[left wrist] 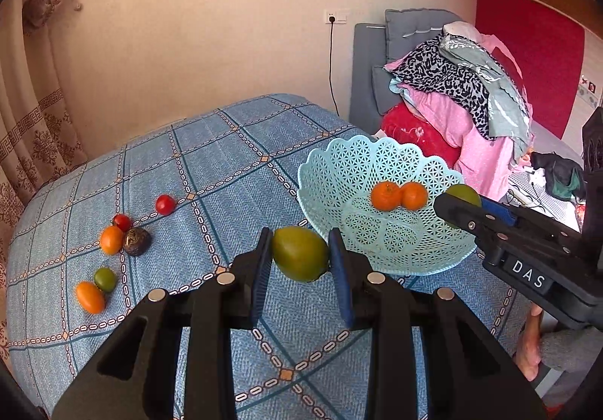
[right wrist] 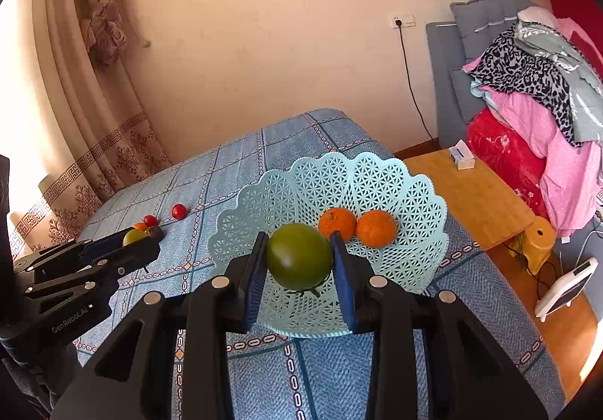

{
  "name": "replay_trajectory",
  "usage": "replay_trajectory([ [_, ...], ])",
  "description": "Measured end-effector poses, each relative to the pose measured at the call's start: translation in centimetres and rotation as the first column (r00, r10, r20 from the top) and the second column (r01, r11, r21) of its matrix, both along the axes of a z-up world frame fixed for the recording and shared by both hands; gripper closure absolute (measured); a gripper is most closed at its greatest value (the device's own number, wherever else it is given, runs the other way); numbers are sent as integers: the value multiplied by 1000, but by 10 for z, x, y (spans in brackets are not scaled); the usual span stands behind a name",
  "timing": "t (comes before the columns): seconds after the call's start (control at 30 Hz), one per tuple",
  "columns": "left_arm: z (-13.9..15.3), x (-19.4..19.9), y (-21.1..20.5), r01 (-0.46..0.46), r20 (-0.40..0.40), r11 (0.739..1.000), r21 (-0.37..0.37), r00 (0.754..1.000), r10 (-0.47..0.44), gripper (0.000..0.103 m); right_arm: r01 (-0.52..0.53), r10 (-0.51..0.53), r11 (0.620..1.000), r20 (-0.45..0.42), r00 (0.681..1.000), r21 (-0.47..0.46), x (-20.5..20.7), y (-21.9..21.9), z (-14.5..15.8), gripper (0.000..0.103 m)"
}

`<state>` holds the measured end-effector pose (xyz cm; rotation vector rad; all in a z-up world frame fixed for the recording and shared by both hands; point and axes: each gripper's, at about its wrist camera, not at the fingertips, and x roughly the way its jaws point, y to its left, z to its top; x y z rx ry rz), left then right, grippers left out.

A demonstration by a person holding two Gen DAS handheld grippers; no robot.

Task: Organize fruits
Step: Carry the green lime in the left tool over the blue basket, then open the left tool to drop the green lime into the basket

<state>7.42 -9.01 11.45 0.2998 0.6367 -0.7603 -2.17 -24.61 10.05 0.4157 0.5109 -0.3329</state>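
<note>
Warm daylight from the left, sharp focus, fisheye-bent, dark-vignetted edges

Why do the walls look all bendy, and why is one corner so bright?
Left wrist view: the fisheye lens bows the curtain and blue tablecloth; the corners go black. Right wrist view: the same bending; sunlight through the curtain washes out the left edge, and the green fruit in the right gripper shows a soft shine. Both look sharp.
</note>
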Motion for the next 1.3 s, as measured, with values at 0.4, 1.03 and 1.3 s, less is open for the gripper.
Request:
replay_trajectory([
  [0.4,1,0,-46,73,-28,997,-26,997,-74,72,73,-73,996,2,997,-44,-7,-30,11,70],
  [1.03,-23,11,-72,113,-55,994,-11,992,-113,72,93,-96,995,-62,993,-45,4,-38,-10,70],
  [1.3,-28,10,-72,126,-53,992,-6,991,-126,72,106,-108,994,-73,991,-39,5,-42,-13,70],
])
